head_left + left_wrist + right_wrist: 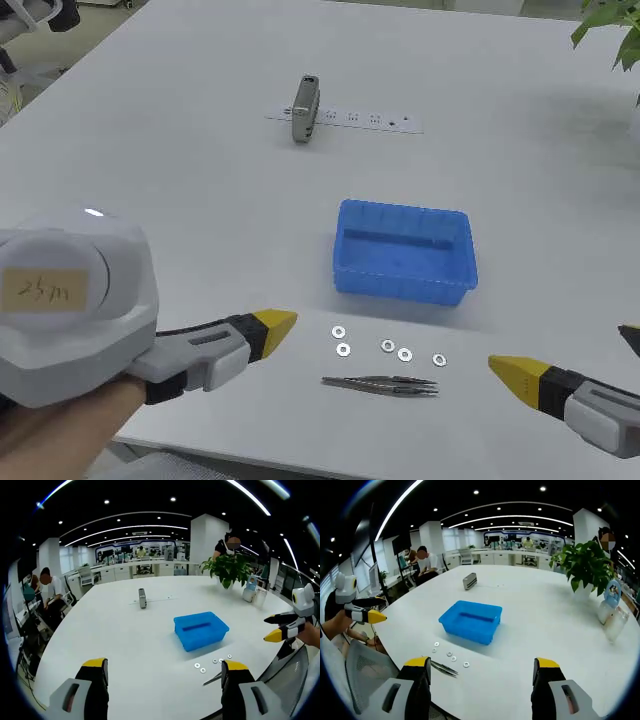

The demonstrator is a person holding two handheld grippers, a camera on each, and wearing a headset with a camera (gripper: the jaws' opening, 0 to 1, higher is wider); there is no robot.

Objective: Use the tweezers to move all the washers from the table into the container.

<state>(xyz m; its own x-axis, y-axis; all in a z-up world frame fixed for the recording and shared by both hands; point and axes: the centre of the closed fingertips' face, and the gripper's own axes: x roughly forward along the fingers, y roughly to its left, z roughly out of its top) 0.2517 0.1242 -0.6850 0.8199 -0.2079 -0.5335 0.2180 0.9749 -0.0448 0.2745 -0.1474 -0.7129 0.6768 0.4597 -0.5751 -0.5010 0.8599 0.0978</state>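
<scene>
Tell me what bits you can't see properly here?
- Tweezers: left gripper view, one end hidden behind a jaw of the left tool.
- Washers: same view, too small to count surely.
- Grey gadget: head view, too small to identify.
- Right tool: head view, cut off by the right edge.

Counter (200, 220): plain white, no pattern. Container (400, 282): solid bright blue. Washers (388, 346): silver, bare metal. Tweezers (380, 384): dark grey steel. Left gripper (165, 665) and right gripper (482, 662): pale grey bodies, black jaws, yellow tips (same scheme on both). Plant (587, 562): green leaves.
</scene>
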